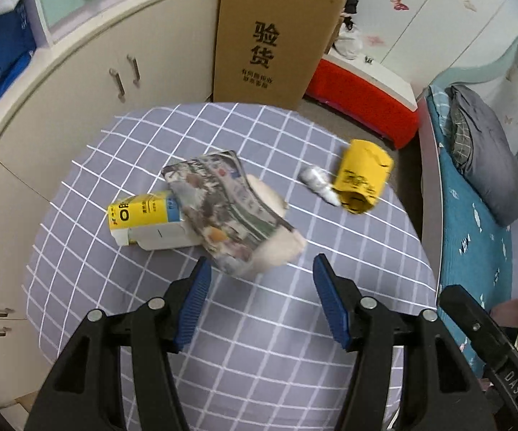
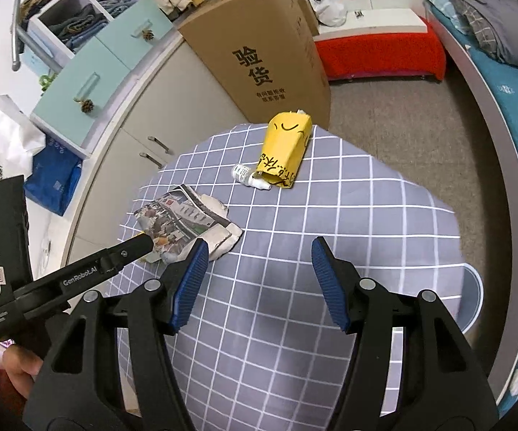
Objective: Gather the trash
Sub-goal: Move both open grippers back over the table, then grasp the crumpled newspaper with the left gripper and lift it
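A folded newspaper (image 1: 223, 212) lies on the checked grey tablecloth (image 1: 259, 323), partly over a yellow and white carton (image 1: 147, 221). A torn yellow paper bag (image 1: 361, 176) and a small white bottle (image 1: 318, 183) lie further right. My left gripper (image 1: 260, 280) is open, just in front of the newspaper's near edge. In the right wrist view the newspaper (image 2: 187, 226), the yellow bag (image 2: 286, 151) and the bottle (image 2: 250, 176) show. My right gripper (image 2: 259, 262) is open and empty over the cloth (image 2: 277, 323), right of the newspaper. The left gripper's body (image 2: 79, 276) reaches the newspaper from the left.
A tall cardboard box (image 1: 277, 32) stands behind the table, cream cabinets (image 1: 79, 107) on the left. A red and white bench (image 1: 366, 97) and a bed with blue sheet (image 1: 474, 233) are on the right. Carpet floor (image 2: 402, 125) lies beyond the table.
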Action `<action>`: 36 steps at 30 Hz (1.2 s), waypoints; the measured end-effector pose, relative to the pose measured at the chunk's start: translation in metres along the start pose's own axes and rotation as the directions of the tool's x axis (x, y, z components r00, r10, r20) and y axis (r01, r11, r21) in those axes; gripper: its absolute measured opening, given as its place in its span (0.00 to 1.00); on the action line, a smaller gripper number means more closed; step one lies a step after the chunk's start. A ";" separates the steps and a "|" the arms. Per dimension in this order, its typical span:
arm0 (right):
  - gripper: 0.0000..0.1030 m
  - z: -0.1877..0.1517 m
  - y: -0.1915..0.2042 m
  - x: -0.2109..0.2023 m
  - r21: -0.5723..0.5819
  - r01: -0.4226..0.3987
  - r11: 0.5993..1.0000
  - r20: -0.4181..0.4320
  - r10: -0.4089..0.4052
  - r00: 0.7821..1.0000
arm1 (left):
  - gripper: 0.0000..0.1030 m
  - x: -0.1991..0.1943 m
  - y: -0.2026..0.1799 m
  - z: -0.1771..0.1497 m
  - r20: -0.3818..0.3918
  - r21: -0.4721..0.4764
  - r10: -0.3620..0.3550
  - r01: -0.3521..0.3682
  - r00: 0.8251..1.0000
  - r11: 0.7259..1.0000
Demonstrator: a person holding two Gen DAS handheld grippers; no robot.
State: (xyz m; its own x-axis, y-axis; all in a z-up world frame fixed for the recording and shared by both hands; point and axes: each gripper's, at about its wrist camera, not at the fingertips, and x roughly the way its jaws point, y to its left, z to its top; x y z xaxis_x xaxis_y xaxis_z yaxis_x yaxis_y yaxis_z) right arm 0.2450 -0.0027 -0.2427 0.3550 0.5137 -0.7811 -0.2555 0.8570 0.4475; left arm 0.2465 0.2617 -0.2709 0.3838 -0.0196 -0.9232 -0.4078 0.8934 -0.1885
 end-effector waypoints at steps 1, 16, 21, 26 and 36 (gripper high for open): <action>0.58 0.000 -0.001 0.003 0.005 0.005 1.000 -0.004 -0.005 1.000 | 0.57 0.006 0.005 0.002 -0.009 -0.002 0.007 -0.007 1.000 1.000; 0.58 0.006 -0.003 0.043 0.073 0.076 0.994 -0.032 -0.074 0.997 | 0.50 0.067 0.025 0.020 -0.092 0.007 -0.033 0.034 0.995 0.999; 0.58 0.007 -0.004 0.043 0.093 0.088 0.992 -0.024 -0.087 0.996 | 0.17 0.064 0.032 0.025 -0.088 -0.013 -0.057 0.056 0.995 0.998; 0.59 0.010 0.000 0.042 0.090 0.084 0.992 -0.020 -0.082 0.996 | 0.05 0.040 0.031 0.031 -0.028 -0.025 -0.102 0.102 0.994 0.994; 0.63 0.039 -0.001 0.049 0.072 0.076 0.994 0.012 -0.077 0.997 | 0.04 -0.008 0.014 0.058 0.167 -0.014 -0.131 0.135 0.977 0.991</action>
State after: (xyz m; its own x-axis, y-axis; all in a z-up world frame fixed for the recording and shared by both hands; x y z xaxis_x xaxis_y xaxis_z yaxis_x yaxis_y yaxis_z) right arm 0.2983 0.0235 -0.2646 0.3846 0.4462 -0.8080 -0.1624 0.8944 0.4166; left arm 0.2860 0.3006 -0.2462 0.5665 -0.0616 -0.8217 -0.3636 0.8762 -0.3163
